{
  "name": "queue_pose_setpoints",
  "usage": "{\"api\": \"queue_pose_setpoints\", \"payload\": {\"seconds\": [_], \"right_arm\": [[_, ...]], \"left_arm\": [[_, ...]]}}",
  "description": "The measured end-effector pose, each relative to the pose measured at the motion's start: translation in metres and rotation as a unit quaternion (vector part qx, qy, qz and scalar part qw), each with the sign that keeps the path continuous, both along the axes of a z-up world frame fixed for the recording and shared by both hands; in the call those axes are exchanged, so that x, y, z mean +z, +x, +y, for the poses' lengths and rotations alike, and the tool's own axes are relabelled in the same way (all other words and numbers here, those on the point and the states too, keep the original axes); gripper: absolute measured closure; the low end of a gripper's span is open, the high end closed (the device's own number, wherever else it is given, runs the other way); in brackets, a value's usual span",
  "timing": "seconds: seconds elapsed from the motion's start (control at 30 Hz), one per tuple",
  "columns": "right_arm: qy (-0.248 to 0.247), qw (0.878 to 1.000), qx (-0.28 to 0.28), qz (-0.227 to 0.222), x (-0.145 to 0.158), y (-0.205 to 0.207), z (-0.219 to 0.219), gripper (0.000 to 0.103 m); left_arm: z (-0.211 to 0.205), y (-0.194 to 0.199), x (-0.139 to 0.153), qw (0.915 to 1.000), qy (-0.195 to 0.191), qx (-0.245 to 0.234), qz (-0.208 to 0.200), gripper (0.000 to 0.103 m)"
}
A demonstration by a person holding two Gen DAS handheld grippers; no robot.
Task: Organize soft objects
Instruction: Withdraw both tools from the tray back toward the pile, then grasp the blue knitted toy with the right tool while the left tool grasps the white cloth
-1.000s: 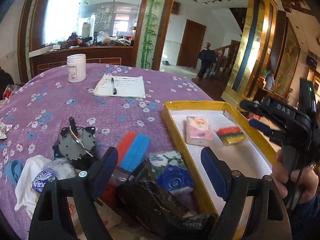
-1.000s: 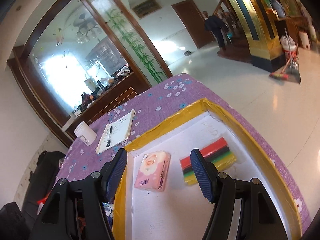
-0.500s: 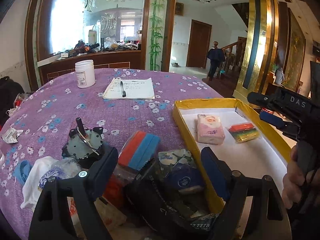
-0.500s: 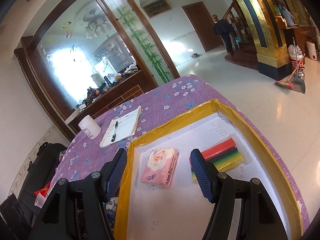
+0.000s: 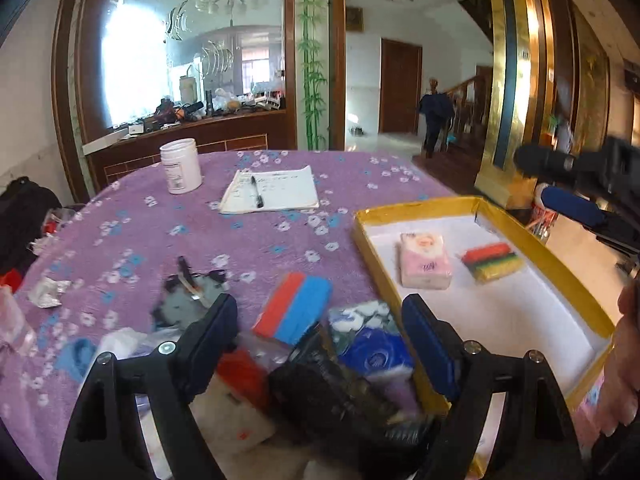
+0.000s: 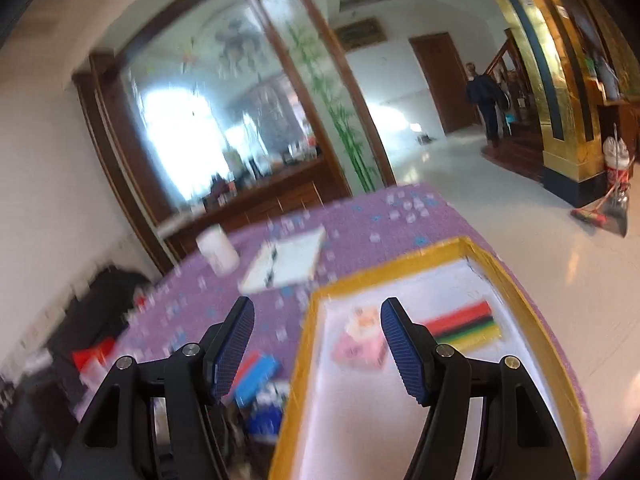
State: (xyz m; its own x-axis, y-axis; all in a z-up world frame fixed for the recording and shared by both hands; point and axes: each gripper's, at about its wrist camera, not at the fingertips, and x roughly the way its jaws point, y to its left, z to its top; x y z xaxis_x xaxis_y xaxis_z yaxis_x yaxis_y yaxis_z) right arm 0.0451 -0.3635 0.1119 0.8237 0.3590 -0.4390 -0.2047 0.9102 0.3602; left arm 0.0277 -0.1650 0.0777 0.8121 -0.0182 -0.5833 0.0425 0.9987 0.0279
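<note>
- On the round table point(image 5: 132, 232), a purple cloth with small blue and white flowers covers the whole top.
- Toward the far edge stand a white jar point(image 5: 181, 165) and, just beside it, a notepad point(image 5: 276, 190) with a pen point(image 5: 256, 192) lying on it.
- At the right edge sits a shallow yellow-rimmed tray point(image 5: 516, 226) with a white floor.
- Inside the tray, near its far end, lie a pink tissue pack point(image 5: 425, 261) and a striped sponge stack point(image 5: 491, 262), side by side and apart.
- At the near edge is a heap of soft things: a red-and-blue sponge point(image 5: 294, 314), a blue tissue pack point(image 5: 374, 354), a black bag point(image 5: 332, 396), and white cloth, partly blurred.
- A dark, grey-faced gadget point(image 5: 188, 300) lies left of the sponge; what it is cannot be told.
- The left gripper point(image 5: 316, 340) hangs over the heap, jaws spread wide, gripping nothing.
- The right gripper point(image 6: 316, 344) hangs over the tray's left rim, jaws apart and empty; a hand point(image 5: 624, 364) holds it.
- Beyond the table are a wood-framed glass partition with painted bamboo, a cluttered counter, a brown door, gold columns, a pale glossy floor, and a person point(image 5: 436, 118) standing near the stairs.
</note>
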Motion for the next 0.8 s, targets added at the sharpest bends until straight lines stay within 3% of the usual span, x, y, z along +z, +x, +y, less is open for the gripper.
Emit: {"api": "queue_pose_setpoints", "payload": {"seconds": [0.1,0.17,0.23,0.37,0.43,0.67,0.8], "right_arm": [[0.027,0.998,0.052,0.014,0.002,-0.035,-0.006,0.033],[0.018,0.997,0.07,0.016,0.0,-0.06,-0.007,0.033],[0.029,0.995,0.095,0.03,-0.011,-0.077,-0.004,0.033],[0.064,0.983,0.141,0.095,-0.041,-0.086,0.019,0.037],[0.068,0.977,0.165,0.119,-0.053,-0.092,0.034,0.051],[0.018,0.968,0.206,0.14,-0.063,-0.103,0.078,0.054],[-0.021,0.963,0.227,0.142,-0.072,-0.109,0.105,0.068]], "left_arm": [[0.028,-0.047,0.013,0.999,-0.043,0.0,0.006,0.019],[0.043,-0.077,0.011,0.9994,-0.032,0.006,0.011,0.019],[0.066,-0.104,0.001,0.9982,-0.055,0.019,0.015,0.019],[0.095,-0.119,-0.023,0.9916,-0.114,0.023,0.056,0.019],[0.102,-0.122,-0.032,0.9896,-0.126,0.032,0.062,0.019],[0.136,-0.124,-0.04,0.9877,-0.127,0.063,0.065,0.019],[0.152,-0.126,-0.043,0.9826,-0.162,0.07,0.057,0.019]]}}
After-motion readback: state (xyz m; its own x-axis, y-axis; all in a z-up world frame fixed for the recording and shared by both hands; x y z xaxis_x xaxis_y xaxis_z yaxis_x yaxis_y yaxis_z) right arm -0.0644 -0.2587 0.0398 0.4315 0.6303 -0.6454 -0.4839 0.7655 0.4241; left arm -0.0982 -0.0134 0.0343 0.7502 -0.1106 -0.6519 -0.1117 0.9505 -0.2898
